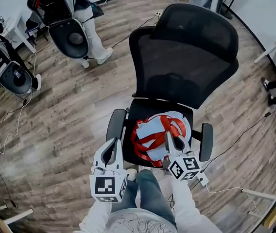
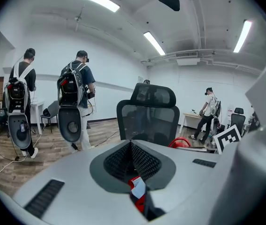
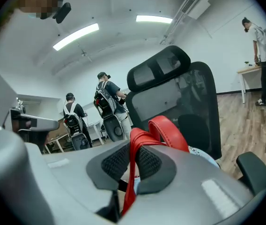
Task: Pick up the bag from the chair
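Gripping a flat red strap (image 3: 168, 130), my right claw (image 3: 132, 148) has its two dimpled black pads pressed tight on the band. The strap looks like smooth, glossy leatherette. It rises out of the pinch in a rounded loop at the middle of the right gripper view.

From the head view that right claw (image 1: 173, 141) sits low and centre in the frame, directly over the bag (image 1: 152, 127). The bag is a soft, pale blue, rounded pouch, slumped and creased, with the red strap (image 1: 144, 147) coiled across it in several loops. It lies on the chair (image 1: 184, 57), below the backrest and between the two armrests. A sliver of its pale fabric (image 3: 203, 156) shows to the right of my pads.

The chair is black, with a curved see-through mesh back, a separate headrest panel above it, and padded oblong armrests (image 1: 115, 125).

My left claw (image 1: 114, 147) is at the lower left of the bag, close to the left armrest and off the fabric. Its ribbed pads meet in a closed V (image 2: 131, 146) with nothing between them. A small scrap of red and white shows in the slit beneath, and I cannot tell what it is.

Grey-brown wood-grain planks (image 1: 70, 110) cover the floor around the chair.
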